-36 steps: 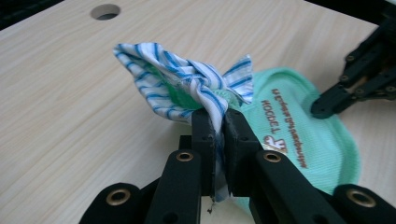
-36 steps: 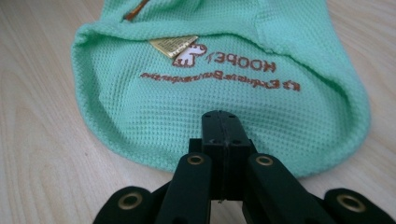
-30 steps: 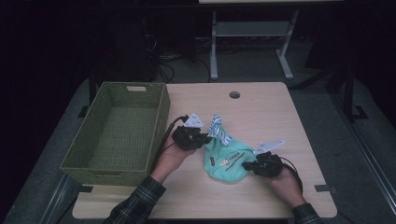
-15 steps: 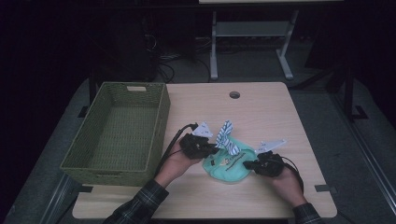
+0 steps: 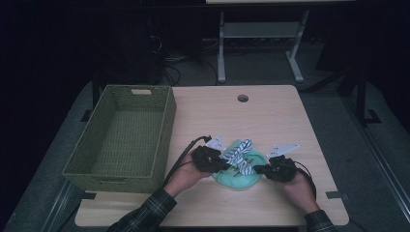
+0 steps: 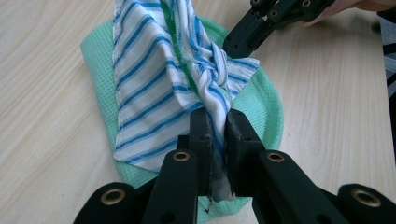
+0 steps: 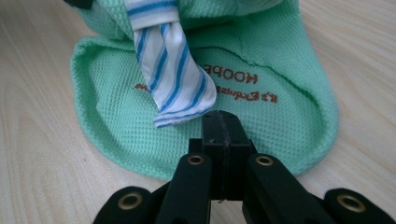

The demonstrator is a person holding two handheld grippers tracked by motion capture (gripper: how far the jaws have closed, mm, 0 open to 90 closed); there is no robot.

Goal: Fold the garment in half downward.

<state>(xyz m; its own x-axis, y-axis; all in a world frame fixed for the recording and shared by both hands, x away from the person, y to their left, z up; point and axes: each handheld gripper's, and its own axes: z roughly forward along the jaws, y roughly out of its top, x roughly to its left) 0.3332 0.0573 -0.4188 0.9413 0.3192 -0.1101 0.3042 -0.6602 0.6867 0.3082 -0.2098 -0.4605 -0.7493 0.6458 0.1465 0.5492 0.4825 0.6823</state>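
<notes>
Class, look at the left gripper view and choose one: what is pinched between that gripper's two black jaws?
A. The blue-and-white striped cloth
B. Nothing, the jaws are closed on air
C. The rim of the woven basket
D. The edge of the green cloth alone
A: the left gripper has its jaws pressed on a bunched fold of the striped cloth, which lies over the green cloth on the table.

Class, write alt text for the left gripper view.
The left gripper pinches a twisted blue-striped white cloth lying over a mint green cloth on a wooden table. The right gripper enters at top.
</notes>
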